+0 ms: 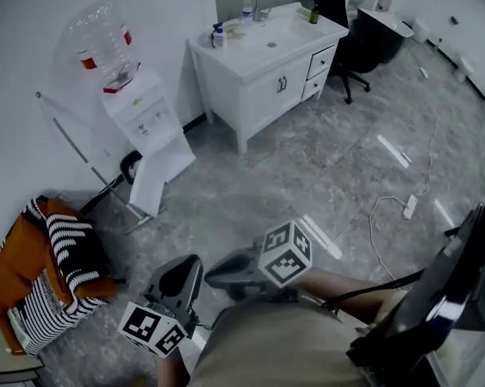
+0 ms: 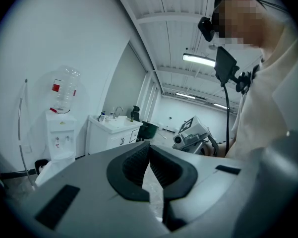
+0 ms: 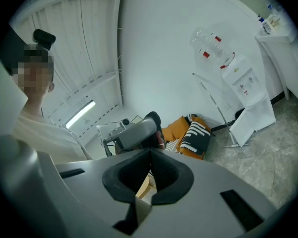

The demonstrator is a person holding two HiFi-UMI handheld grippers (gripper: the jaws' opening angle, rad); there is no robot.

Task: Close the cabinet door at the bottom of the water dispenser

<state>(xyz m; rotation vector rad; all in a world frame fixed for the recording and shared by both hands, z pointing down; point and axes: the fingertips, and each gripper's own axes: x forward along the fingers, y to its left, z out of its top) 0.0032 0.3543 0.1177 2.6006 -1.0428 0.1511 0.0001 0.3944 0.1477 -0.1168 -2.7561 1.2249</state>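
Cabinet door [image 1: 160, 177] and jaws are well apart. The left gripper [image 2: 149, 150] has its jaws pressed together with nothing between them, and the right gripper [image 3: 149, 155] is the same, pads meeting and empty. Both are held low in front of the person: the left gripper [image 1: 187, 262] points towards the wall, while the right gripper [image 1: 212, 277] points across it. Beyond them lies bare grey floor [image 1: 307, 160]. Against the wall stands the water dispenser [image 1: 141, 111] with a bottle [image 1: 105, 43] on top. At its base the white door stands out from the body, seemingly swung open, though its hinge is too small to make out. A white sink cabinet [image 1: 266, 71] stands further along the wall.
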